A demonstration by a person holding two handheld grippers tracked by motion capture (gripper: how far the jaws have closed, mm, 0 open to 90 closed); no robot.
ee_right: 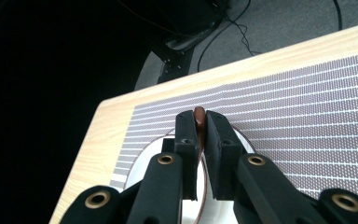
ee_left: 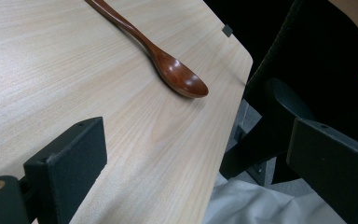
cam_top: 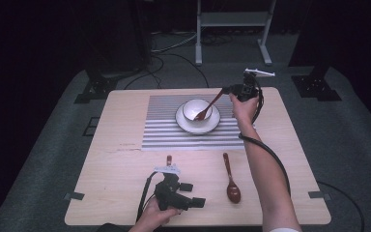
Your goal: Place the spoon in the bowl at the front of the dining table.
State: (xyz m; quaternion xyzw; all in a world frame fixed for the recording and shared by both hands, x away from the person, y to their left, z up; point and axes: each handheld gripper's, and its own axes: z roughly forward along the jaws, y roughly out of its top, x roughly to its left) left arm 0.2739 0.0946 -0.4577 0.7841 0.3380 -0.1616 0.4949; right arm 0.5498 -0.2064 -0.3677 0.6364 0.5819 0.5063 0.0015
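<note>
Right gripper (ee_right: pixel 199 122) fingers (ee_right: pixel 186 140) clamping spoon (cam_top: pixel 210 105), bowl (cam_top: pixel 196 109)

The room is dark. A grey carpet (cam_top: pixel 348 140) covers the floor. Black cables (cam_top: pixel 171 60) lie on it. A white metal stand (cam_top: pixel 233 29) waits behind the wooden tabletop (cam_top: pixel 125 169).

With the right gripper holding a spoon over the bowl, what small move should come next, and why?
Probably open the right gripper to release the spoon: its head already sits inside the bowl on the plate, while the jaws are clamped on its handle.
</note>
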